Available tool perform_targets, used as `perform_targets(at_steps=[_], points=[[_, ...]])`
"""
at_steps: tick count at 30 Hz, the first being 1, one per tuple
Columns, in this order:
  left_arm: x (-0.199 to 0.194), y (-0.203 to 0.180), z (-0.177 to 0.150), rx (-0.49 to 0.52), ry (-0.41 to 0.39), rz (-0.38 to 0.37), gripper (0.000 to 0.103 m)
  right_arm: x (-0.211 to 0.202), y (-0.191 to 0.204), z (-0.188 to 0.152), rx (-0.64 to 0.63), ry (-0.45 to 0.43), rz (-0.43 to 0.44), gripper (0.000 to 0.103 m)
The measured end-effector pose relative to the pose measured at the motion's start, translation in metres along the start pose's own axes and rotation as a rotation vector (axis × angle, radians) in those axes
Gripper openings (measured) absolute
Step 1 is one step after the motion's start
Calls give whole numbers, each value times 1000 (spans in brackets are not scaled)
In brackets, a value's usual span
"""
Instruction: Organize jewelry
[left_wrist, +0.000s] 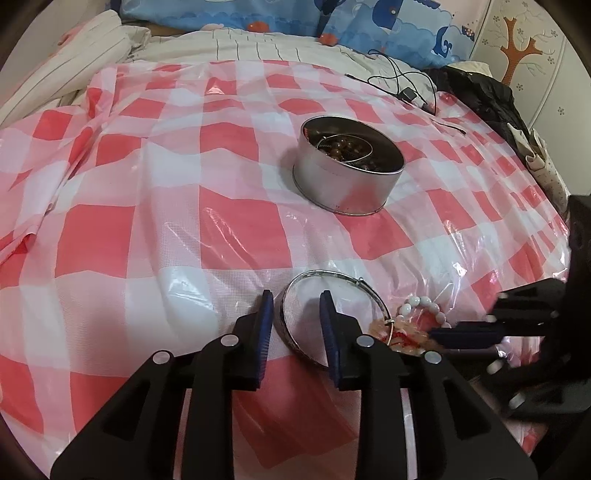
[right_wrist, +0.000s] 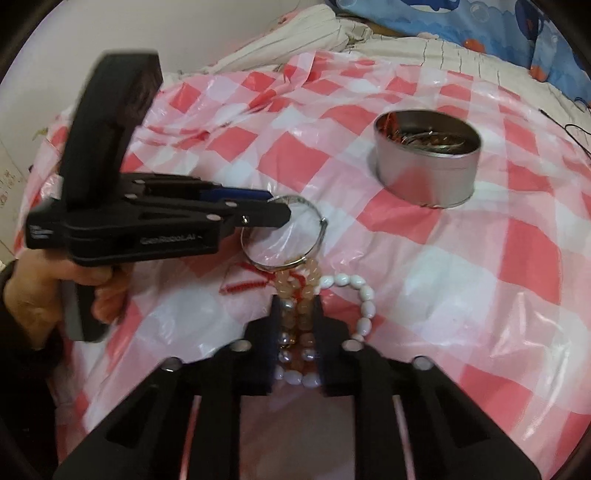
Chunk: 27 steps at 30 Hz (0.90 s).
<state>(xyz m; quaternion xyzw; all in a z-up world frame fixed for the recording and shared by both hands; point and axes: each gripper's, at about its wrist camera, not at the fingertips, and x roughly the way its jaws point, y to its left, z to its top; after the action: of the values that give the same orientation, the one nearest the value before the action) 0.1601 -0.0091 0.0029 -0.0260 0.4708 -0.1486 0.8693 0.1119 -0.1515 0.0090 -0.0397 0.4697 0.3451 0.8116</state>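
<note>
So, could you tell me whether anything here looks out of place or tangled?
Yes: the silver bangle lies overlapping a heap of peach beads, a white bead bracelet and red cord, rather than in the tin.
</note>
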Motion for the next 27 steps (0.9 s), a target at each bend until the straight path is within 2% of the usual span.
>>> perform_targets(at_steps=[5,11,13,14,15,21,22,23,24,25,26,27], points=[[1,-5,-1,21,0,-5,37,-28,-15,-1,16,-20,-3,8],[2,-8,-1,34,0,-8,40,-39,-32,-3,57,-36,-45,9],[2,-9,-1,37,0,-9,42,-35,-36,-4,74,-15,-77,33],[2,-9,-1,40,-1,-9,43,-34,-37,-4,78,-15,-96,52],[2,-10,-1,44,0,-9,44,-34,-38,-5,77,-22,-122,53],[3,-14,-2,64,-3,4,47,-29,-38,-4,84,-35,-140,53],[2,-15,-3,68,-4,7,47,-24,-37,-5,82,-18,-149,53],[2,-16,-3,78,-5,15,46,-19,-36,-6,70,2,-151,48],[2,-18,-3,87,-6,27,44,-14,-32,-7,45,19,-157,34],[2,-18,-3,97,-8,39,32,-12,-29,-7,31,28,-150,24],[2,-20,-4,113,-8,56,17,-12,-30,-6,37,29,-125,8],[1,-20,-3,118,-8,55,11,-15,-32,-6,56,21,-93,8]])
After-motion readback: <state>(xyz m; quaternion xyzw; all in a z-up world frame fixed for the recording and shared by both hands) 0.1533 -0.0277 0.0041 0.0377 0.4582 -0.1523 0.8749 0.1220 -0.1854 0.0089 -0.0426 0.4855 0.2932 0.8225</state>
